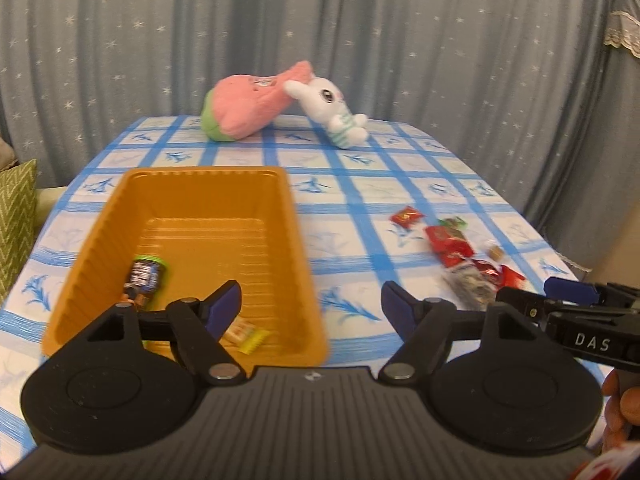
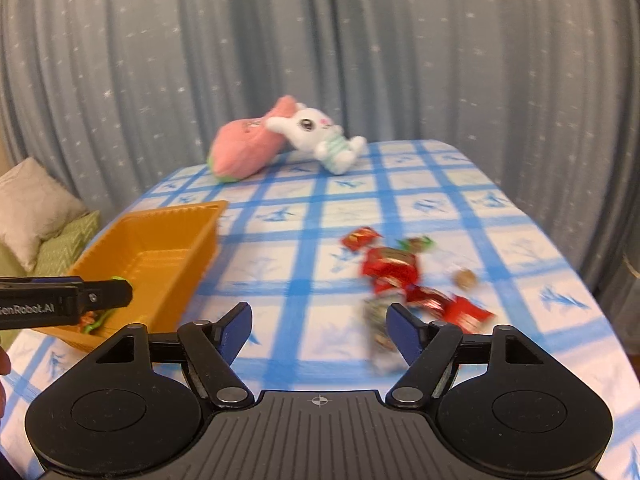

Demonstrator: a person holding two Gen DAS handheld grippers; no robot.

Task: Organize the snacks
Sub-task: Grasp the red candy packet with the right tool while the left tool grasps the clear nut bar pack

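An orange tray [image 1: 100, 232] stands on the left of the table. It holds a dark snack packet [image 1: 145, 276] and a small yellow-orange packet [image 1: 245, 334]. My left gripper [image 1: 311, 308] is open and empty above the tray's near right corner. A pile of red wrapped snacks [image 1: 452, 246] and a clear packet [image 1: 468, 284] lies on the right. In the right wrist view my right gripper [image 2: 319, 328] is open and empty, just in front of the pile [image 2: 394, 270]; the tray [image 2: 176, 220] is to its left.
The table has a blue checked cloth [image 1: 360, 184]. A pink plush [image 1: 244, 104] and a white bunny plush [image 1: 332, 108] lie at the far edge. A grey starred curtain hangs behind. Cushions [image 2: 40, 204] sit off the table's left. A small brown candy [image 2: 466, 279] lies right of the pile.
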